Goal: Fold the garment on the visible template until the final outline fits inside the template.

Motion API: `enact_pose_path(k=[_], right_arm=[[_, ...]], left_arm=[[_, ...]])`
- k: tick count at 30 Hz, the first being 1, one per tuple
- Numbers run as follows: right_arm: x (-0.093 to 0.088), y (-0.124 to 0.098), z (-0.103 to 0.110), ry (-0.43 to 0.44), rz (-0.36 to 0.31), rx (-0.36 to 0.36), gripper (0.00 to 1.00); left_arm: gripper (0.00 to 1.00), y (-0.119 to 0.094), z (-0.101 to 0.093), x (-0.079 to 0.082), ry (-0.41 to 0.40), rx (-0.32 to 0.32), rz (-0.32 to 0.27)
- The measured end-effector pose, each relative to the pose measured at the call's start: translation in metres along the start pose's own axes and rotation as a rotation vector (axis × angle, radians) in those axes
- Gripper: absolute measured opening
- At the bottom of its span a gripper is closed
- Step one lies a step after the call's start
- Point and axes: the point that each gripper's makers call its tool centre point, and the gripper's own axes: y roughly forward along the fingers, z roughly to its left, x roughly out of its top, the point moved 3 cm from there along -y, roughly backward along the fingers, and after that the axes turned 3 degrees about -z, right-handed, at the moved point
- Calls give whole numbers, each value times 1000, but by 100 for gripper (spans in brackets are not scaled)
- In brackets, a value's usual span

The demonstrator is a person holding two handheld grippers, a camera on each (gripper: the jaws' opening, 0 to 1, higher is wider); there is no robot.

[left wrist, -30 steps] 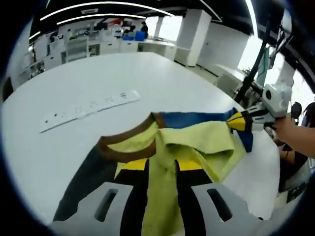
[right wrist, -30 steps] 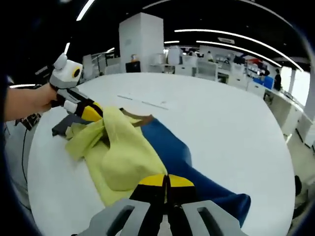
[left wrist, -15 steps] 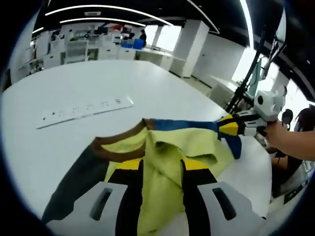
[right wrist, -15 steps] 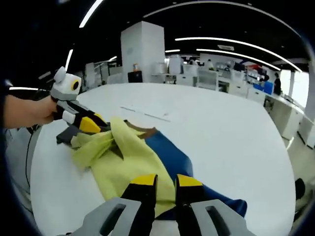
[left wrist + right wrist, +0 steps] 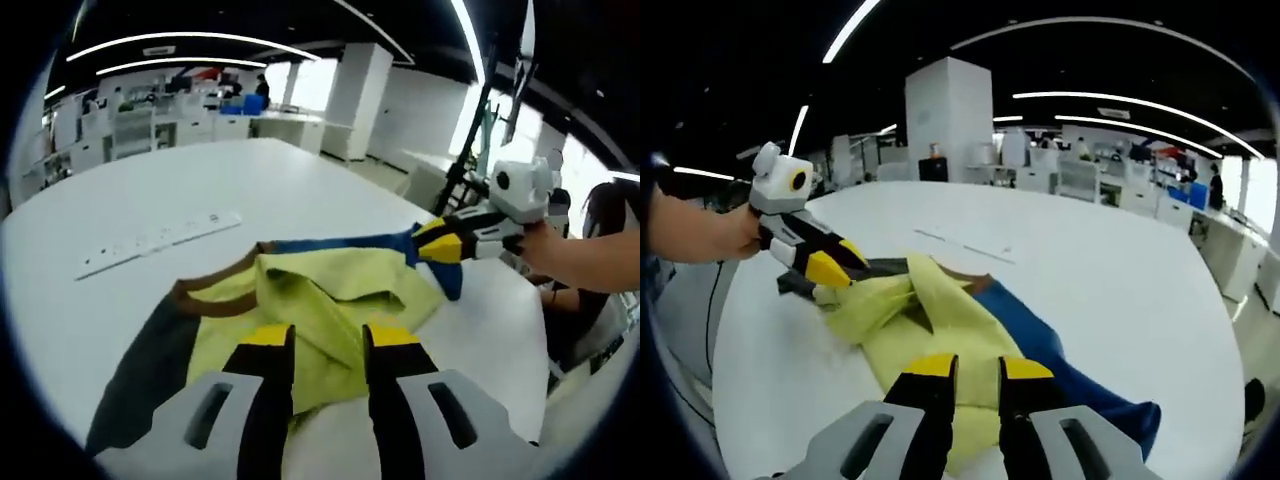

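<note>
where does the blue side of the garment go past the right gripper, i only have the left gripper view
observer: in the right gripper view the blue part of the garment runs back beside the right gripper and ends in a hem lying flat on the table
operator: and what is my left gripper on
observer: its yellow tips sit at a bunched yellow-green edge, with folds fanning out from them
operator: anything under there
observer: a dark sleeve lies on the table just beneath that gripper
</note>
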Motion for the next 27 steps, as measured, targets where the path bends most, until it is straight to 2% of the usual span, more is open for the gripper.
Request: enact_pose_path(k=[6, 17, 27], right_arm=[[-13, 4, 12, -8, 34, 25, 12], [-35, 13, 24, -3, 101, 44, 12], [-44, 25, 30, -17, 138, 43, 12]], left_arm=[[23, -1, -15, -12, 16, -22, 17], [20, -1, -24, -33, 27, -33, 65], [17, 4, -28, -37, 41, -41, 81]])
